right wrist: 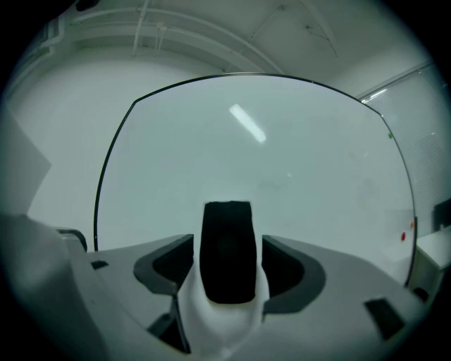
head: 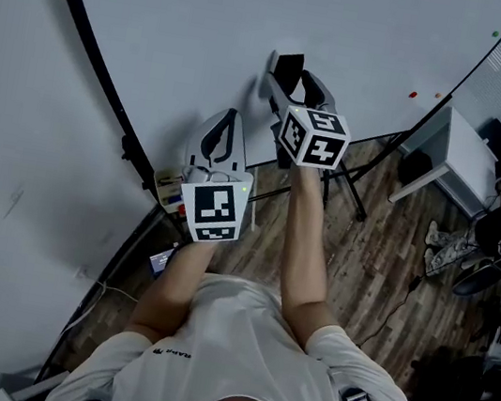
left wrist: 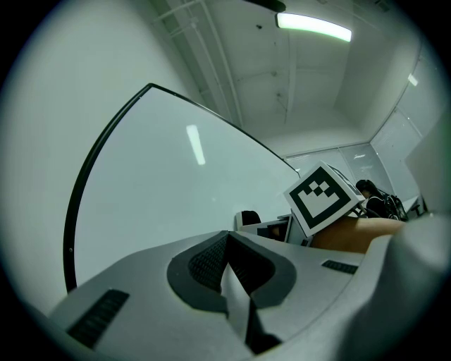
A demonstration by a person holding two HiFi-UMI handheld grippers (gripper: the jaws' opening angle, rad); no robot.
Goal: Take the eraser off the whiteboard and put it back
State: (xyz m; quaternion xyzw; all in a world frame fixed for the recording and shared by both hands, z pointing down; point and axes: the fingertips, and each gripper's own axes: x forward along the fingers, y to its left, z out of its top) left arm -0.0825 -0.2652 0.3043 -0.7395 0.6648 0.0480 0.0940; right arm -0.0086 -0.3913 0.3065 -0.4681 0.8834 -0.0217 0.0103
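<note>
so, nearest the head camera: the person's white shirt (head: 233, 363), both bare forearms stretched forward over a wood floor (head: 382, 265). the left gripper (head: 225, 133) is lower and closer to the body, with its marker cube (head: 218, 210) facing up. its own view shows the two jaws pressed together, no gap, nothing between them. it points at the board's lower left part, near the black frame edge (left wrist: 77, 204).

the right gripper (head: 296, 86) is further out and higher, its cube (head: 313, 137) tilted. its jaws are clamped on the eraser (right wrist: 227, 247), a dark block with a white base standing upright between the pads, dark face toward the camera. the eraser is off in front of the whiteboard (head: 262, 16), held close to its lower middle; can't tell if it touches the surface.

at the board's bottom edge, a ledge (head: 169, 189) holds small coloured items, too small to name. further right on the board, red dots (head: 413, 94). past the board's corner stands a white table (head: 458, 153). dark clutter sits at the far right.
</note>
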